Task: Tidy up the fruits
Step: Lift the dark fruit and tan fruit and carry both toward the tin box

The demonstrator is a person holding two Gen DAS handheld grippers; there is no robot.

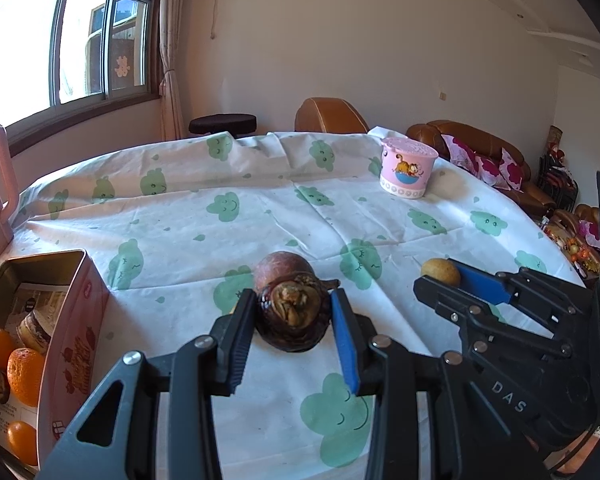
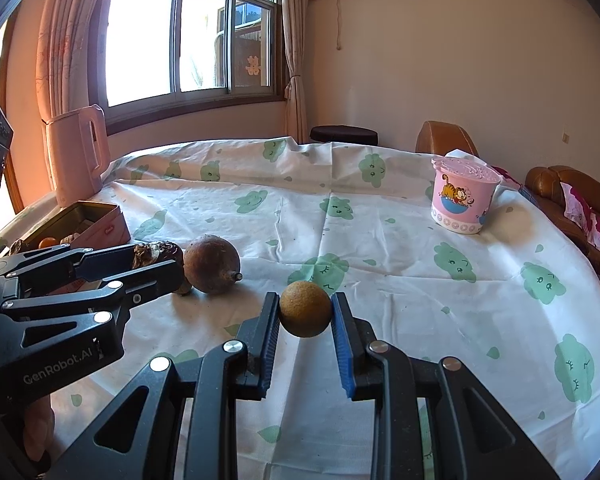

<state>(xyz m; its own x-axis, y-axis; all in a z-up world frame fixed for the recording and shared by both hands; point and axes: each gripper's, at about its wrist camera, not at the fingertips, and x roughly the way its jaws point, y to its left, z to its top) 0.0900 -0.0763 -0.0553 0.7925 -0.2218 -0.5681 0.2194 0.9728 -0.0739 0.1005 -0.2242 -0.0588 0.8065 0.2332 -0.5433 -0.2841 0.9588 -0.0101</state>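
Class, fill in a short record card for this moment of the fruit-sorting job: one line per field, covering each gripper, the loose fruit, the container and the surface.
left gripper: shut on the dark wrinkled fruit
right gripper: shut on the small round yellow-brown fruit
loose fruit: a round brown fruit lies on the cloth, just beyond the dark one
container: open tin box at the left, oranges inside
surface: tablecloth, white with green clouds
also on the cloth: pink lidded cup, far right
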